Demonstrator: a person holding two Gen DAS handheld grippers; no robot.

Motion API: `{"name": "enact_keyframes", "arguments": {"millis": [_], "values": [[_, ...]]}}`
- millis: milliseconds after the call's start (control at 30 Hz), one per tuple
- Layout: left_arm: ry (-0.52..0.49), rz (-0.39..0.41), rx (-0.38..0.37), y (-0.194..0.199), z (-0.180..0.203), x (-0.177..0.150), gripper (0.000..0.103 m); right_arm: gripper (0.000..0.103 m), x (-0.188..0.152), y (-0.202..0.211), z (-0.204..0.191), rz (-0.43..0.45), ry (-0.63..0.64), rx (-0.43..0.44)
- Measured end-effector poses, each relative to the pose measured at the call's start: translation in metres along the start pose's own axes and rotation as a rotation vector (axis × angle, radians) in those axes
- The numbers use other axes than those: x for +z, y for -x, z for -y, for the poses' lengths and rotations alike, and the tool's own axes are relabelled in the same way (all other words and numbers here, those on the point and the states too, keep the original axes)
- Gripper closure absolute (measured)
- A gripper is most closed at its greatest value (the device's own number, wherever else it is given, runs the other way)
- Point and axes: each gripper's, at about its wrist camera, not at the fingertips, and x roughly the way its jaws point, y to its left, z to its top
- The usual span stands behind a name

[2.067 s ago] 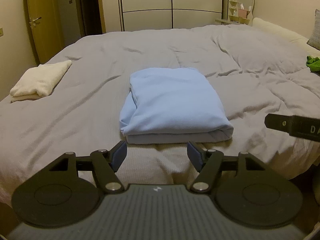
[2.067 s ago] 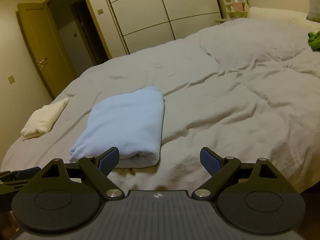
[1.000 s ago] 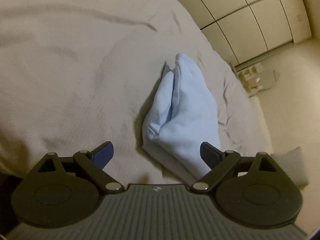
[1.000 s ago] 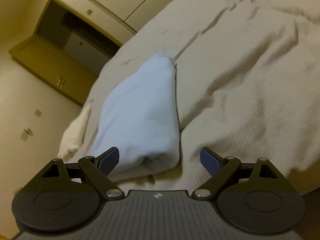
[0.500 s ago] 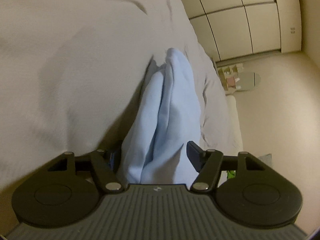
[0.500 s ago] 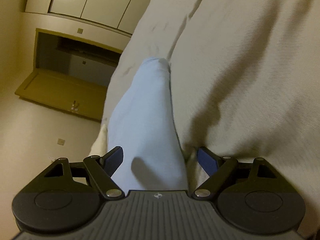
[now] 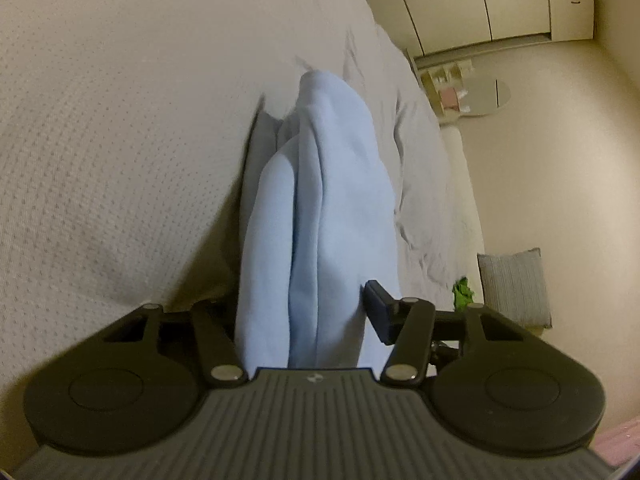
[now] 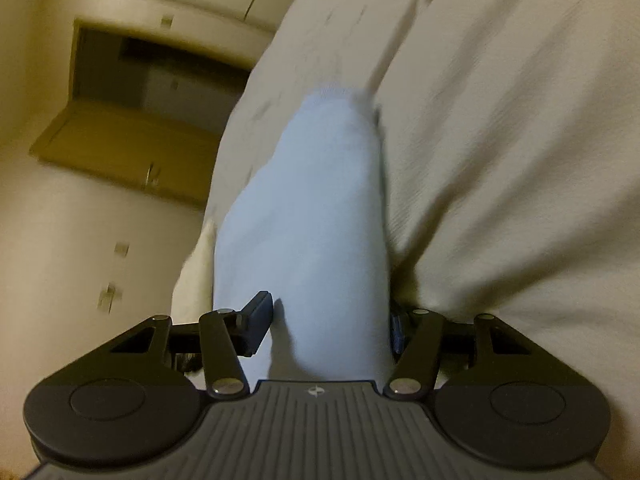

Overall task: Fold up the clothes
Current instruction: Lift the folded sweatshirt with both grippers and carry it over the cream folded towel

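Note:
A folded light-blue garment [image 7: 336, 184] lies on the grey bedcover [image 7: 120, 140]. The camera is rolled sideways, so the bed stands like a wall on the left. My left gripper [image 7: 304, 316] is shut on the garment's near edge; its layered folds fill the gap and hide the left finger. In the right wrist view the same garment [image 8: 312, 208] runs away from me as a thick roll. My right gripper [image 8: 330, 326] is shut on its near end, with both blue pads pressed against the cloth.
A folded cream towel [image 8: 196, 280] lies beyond the garment, towards the open wooden door [image 8: 132, 148]. A grey pillow [image 7: 512, 288] and a green cloth [image 7: 463, 292] sit at the head of the bed. White wardrobe doors [image 7: 460, 0] and a small shelf with a mirror [image 7: 480, 96] stand behind.
Both grippers rolled sideways, went down to the bed and slid around the garment's near edge. Their fingers, open a second ago, have since come together onto the cloth.

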Motion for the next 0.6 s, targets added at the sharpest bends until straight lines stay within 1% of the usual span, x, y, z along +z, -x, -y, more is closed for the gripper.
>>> {"name": "enact_keyframes", "arguments": {"millis": [67, 100, 133, 200, 233, 267, 333, 367, 500, 600], "values": [[0.014, -0.015, 0.008, -0.001, -0.001, 0.002, 0.053, 0.047, 0.001, -0.007, -0.003, -0.035, -0.010, -0.030], [0.026, -0.019, 0.021, -0.003, 0.001, 0.003, 0.055, 0.057, 0.003, -0.009, -0.005, -0.047, -0.023, -0.053], [0.047, -0.024, 0.039, -0.004, 0.003, 0.005, 0.059, 0.064, 0.005, -0.012, -0.005, -0.060, -0.041, -0.073], [0.061, -0.037, 0.087, -0.007, 0.011, 0.008, 0.066, 0.068, 0.012, -0.015, -0.005, -0.091, -0.107, -0.100], [0.064, -0.045, 0.115, -0.009, 0.017, 0.010, 0.069, 0.070, 0.014, -0.016, -0.010, -0.106, -0.121, -0.123], [0.067, -0.055, 0.143, -0.009, 0.024, 0.012, 0.073, 0.071, 0.016, -0.015, -0.017, -0.124, -0.121, -0.148], [0.074, -0.074, 0.184, -0.005, 0.038, 0.017, 0.077, 0.075, 0.020, -0.014, -0.033, -0.158, -0.122, -0.194], [0.087, -0.076, 0.193, 0.000, 0.046, 0.019, 0.078, 0.075, 0.023, -0.012, -0.044, -0.173, -0.120, -0.200], [0.119, -0.073, 0.230, 0.024, 0.078, 0.023, 0.079, 0.076, 0.034, -0.004, -0.092, -0.230, -0.102, -0.209], [0.143, -0.057, 0.230, 0.048, 0.090, 0.026, 0.079, 0.077, 0.039, -0.006, -0.128, -0.266, -0.067, -0.206]]}}
